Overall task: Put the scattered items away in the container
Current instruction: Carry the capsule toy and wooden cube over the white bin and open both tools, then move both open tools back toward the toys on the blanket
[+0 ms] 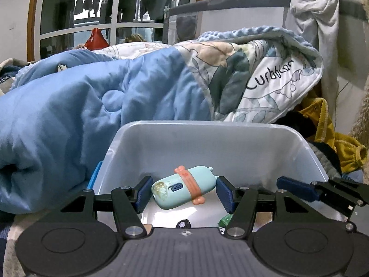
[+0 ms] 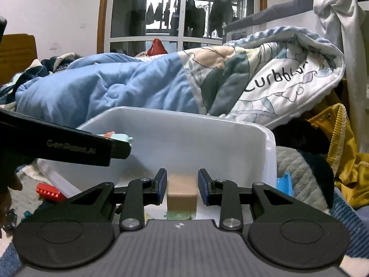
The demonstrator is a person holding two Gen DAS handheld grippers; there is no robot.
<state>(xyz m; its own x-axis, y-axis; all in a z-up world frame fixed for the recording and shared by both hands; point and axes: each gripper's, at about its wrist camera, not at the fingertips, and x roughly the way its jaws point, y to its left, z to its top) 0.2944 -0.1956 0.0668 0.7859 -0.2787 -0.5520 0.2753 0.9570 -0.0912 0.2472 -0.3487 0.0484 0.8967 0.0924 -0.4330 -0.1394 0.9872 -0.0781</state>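
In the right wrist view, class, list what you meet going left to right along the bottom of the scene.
Red piece → left finger → tan block → right finger → blue piece → yellow garment.

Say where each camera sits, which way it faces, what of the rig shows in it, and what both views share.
Left wrist: behind the left gripper, facing into the white bin; its pads flank a mint gadget; the right gripper's finger enters at right.
Right wrist: behind the right gripper, facing the same bin; a tan block between open pads, the left gripper crossing at left.
Shared: bin, gadget, blue quilt.
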